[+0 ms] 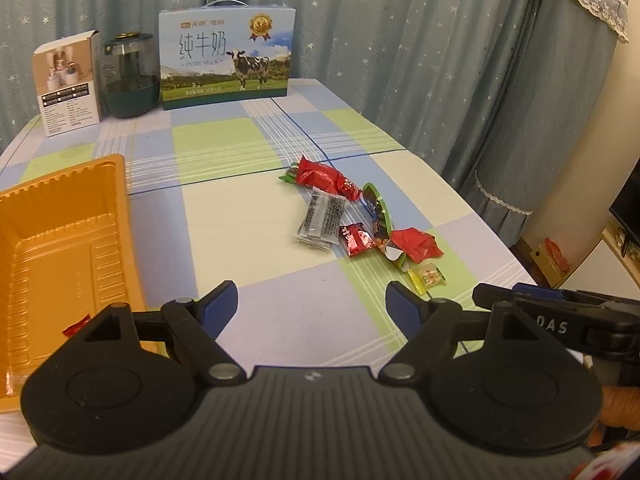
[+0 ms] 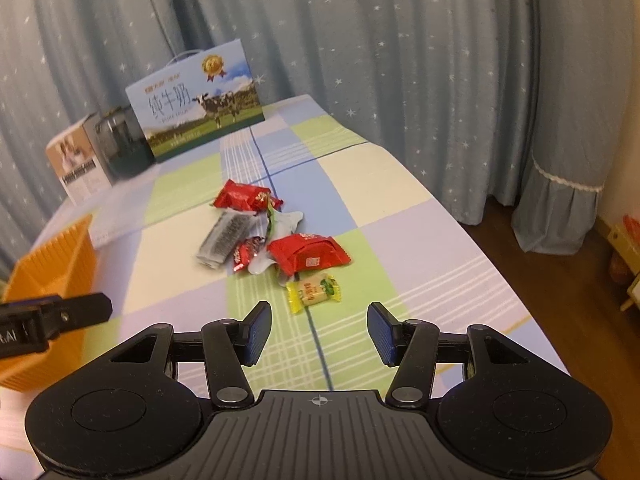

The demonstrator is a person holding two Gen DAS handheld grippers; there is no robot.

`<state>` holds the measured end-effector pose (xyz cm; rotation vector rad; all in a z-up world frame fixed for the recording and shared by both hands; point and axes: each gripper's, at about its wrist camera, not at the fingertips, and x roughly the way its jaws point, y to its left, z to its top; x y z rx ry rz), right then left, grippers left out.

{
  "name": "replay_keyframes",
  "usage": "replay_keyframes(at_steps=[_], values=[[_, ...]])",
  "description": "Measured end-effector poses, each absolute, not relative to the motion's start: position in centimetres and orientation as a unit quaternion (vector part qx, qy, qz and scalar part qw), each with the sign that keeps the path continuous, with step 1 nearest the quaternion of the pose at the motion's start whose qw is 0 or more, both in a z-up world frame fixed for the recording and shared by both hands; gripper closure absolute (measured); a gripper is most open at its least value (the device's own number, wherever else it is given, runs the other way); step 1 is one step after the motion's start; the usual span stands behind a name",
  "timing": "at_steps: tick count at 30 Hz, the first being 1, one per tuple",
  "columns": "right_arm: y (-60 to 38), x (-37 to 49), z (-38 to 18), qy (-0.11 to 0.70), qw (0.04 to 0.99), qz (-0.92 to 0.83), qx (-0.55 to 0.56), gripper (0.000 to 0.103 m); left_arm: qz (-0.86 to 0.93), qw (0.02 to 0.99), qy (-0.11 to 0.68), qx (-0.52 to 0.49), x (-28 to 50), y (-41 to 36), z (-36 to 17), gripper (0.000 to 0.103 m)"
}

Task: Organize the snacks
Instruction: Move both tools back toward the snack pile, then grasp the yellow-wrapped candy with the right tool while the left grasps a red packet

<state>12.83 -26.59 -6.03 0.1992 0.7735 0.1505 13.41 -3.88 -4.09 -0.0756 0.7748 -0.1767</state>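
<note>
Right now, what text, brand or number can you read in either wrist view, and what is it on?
"纯牛奶" and "PURE MILK": milk carton, front face.
Number on the carton's gold medal: too blurred to read.
"DAS": right gripper body, in the left wrist view.
".AI": left gripper body, cut off by the frame edge.
White product box label: too small to read.
Grey snack packet print: too small to read.
Yellow candy characters: blurred.

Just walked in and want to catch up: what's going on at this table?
A person holds two grippers over a table, sorting snacks. Both the left gripper and right gripper are open and empty. A pile of wrapped snacks lies loose, the yellow candy just ahead of the right gripper. The orange tray holds one red wrapper so far.
</note>
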Motion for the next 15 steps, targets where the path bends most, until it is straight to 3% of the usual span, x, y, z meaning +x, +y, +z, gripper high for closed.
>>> replay_keyframes(at_steps=[15], values=[[-25.0,17.2,-9.8,0.390,0.913,0.099,0.062,0.050,-0.093,0.916,0.388,-0.036,17.7,-4.3,-6.8,0.022]])
